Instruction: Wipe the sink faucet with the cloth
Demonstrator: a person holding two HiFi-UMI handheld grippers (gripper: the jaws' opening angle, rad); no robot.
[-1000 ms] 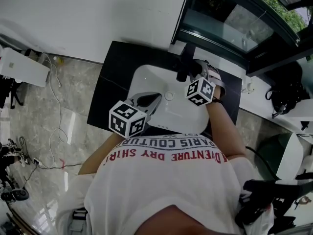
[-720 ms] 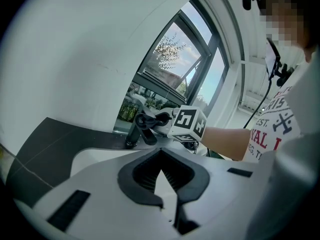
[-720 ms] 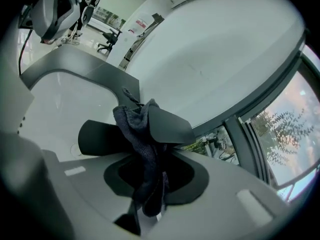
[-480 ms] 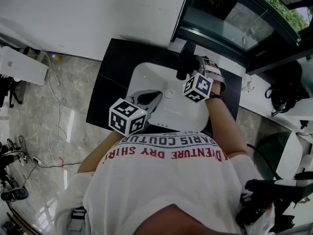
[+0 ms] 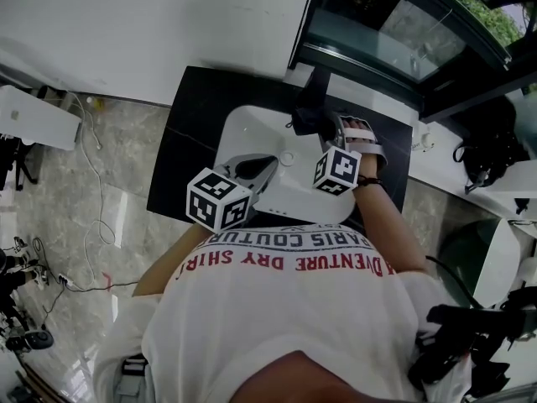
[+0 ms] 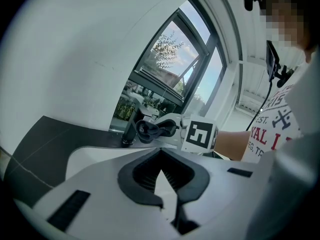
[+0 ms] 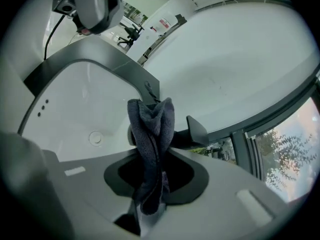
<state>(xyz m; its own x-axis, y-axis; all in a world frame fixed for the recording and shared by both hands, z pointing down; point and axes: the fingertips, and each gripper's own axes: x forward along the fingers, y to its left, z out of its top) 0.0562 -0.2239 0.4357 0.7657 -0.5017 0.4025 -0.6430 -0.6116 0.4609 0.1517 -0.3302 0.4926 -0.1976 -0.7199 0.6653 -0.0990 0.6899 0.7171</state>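
A black faucet [image 5: 315,99] stands at the back of a white sink [image 5: 243,133] set in a black counter. My right gripper [image 5: 325,131] is shut on a dark grey cloth [image 7: 152,144], which hangs bunched against the faucet [image 7: 192,134]. In the left gripper view the cloth [image 6: 147,131] wraps the spout beside the faucet's base [image 6: 130,129]. My left gripper [image 5: 265,167] hovers over the sink's front left part. Its jaws are shut with nothing between them [image 6: 167,204].
A dark window frame [image 5: 394,65] runs behind the counter, close to the faucet. A drain [image 7: 95,137] sits in the sink's floor. The counter's left part [image 5: 189,133] is bare black. Cables and a white box [image 5: 38,116] lie on the marble floor at left.
My right gripper has drawn back a little from the faucet towards the person, still holding the cloth. The left gripper has stayed where it was.
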